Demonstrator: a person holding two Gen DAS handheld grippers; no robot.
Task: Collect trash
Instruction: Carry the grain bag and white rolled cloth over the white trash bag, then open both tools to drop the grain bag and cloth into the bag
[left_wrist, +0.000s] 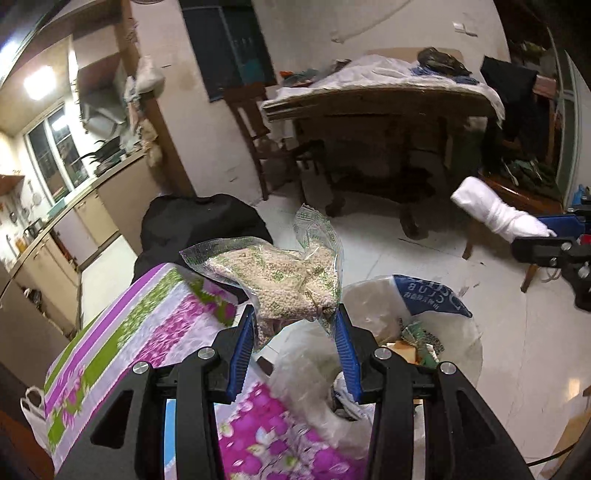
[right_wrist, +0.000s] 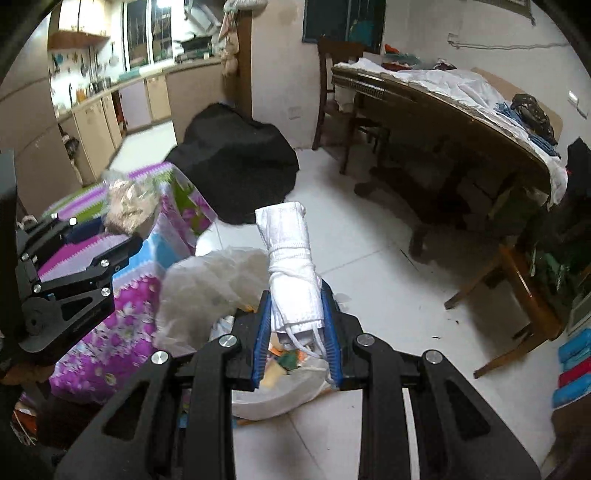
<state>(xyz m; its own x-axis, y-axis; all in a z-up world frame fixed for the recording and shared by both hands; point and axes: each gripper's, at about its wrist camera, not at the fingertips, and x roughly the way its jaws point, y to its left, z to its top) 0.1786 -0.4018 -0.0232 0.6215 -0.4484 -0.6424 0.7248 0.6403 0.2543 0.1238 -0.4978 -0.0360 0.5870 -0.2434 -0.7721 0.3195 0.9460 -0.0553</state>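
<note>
My left gripper (left_wrist: 295, 314) is shut on a clear plastic bag of pale grains (left_wrist: 280, 273), held above the flowered tablecloth edge (left_wrist: 147, 332) and beside the trash bag (left_wrist: 424, 332). That bag of grains also shows in the right wrist view (right_wrist: 129, 203). My right gripper (right_wrist: 295, 299) is shut on a rolled white cloth bundle (right_wrist: 291, 258), held over the open translucent trash bag (right_wrist: 207, 288) on the floor, with scraps inside it (right_wrist: 284, 362). The bundle and the right gripper show at the right of the left wrist view (left_wrist: 495, 210).
A black covered heap (right_wrist: 236, 166) sits on the floor behind the flowered table. A large wooden table with cloths (right_wrist: 461, 103), chairs (right_wrist: 340, 92) and a wooden stool (right_wrist: 517, 288) stand to the right. Kitchen counters (left_wrist: 66, 229) run along the left. White tiled floor (right_wrist: 369, 258) lies between.
</note>
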